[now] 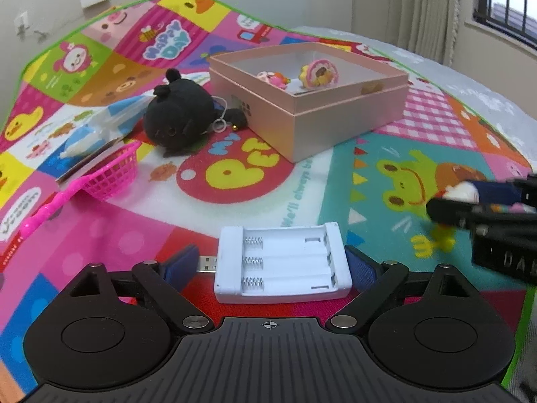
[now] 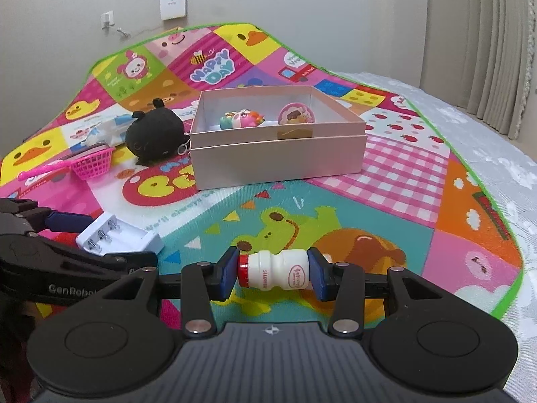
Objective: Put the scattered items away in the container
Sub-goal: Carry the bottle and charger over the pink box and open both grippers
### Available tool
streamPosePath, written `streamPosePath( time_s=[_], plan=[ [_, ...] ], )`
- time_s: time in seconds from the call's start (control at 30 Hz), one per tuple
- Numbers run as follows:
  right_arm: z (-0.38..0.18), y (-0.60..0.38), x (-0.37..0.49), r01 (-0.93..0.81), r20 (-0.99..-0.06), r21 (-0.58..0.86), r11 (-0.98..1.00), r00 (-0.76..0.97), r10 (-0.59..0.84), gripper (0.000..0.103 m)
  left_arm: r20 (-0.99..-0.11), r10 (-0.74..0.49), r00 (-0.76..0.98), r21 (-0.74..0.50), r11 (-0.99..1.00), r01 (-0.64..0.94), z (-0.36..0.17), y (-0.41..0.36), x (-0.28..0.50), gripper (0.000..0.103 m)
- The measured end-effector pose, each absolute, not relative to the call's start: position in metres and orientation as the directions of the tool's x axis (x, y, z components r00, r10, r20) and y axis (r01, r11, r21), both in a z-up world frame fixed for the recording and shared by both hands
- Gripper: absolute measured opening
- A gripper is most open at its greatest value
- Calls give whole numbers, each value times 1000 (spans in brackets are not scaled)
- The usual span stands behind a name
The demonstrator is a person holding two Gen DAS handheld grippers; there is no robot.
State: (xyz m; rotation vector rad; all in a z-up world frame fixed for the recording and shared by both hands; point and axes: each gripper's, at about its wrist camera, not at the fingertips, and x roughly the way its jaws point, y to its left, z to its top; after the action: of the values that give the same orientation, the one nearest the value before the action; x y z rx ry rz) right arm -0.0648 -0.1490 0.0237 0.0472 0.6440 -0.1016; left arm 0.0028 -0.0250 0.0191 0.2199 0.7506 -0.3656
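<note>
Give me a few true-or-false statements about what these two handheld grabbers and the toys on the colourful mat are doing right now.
1. The right gripper holds a small white plastic bottle with a red cap between its fingers. True.
2. The pink cardboard box is empty. False: two small colourful toys lie inside.
3. The white plastic battery holder lies between the left gripper fingers. True.
4. The black plush toy sits inside the box. False: it lies on the mat beside the box.
5. The pink plastic scoop net is held by a gripper. False: it lies on the mat, untouched.
</note>
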Motion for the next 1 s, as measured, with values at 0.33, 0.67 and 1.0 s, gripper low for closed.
streamPosePath(
  time_s=[0.33, 0.67, 1.0],
  plan=[
    [81, -167, -89, 116, -617, 81, 990, 786, -42, 43, -583, -270, 766, 98, 913, 396, 90, -31, -51, 95],
    [160, -211, -77, 122, -530, 113, 986, 847, -44, 43, -338, -352, 873, 103, 908, 406, 135, -66, -33, 95],
    [152, -228, 23, 100, -394, 151, 983, 919, -33, 43, -253, -351, 902, 96, 918, 384, 95, -100, 70, 99]
  ],
)
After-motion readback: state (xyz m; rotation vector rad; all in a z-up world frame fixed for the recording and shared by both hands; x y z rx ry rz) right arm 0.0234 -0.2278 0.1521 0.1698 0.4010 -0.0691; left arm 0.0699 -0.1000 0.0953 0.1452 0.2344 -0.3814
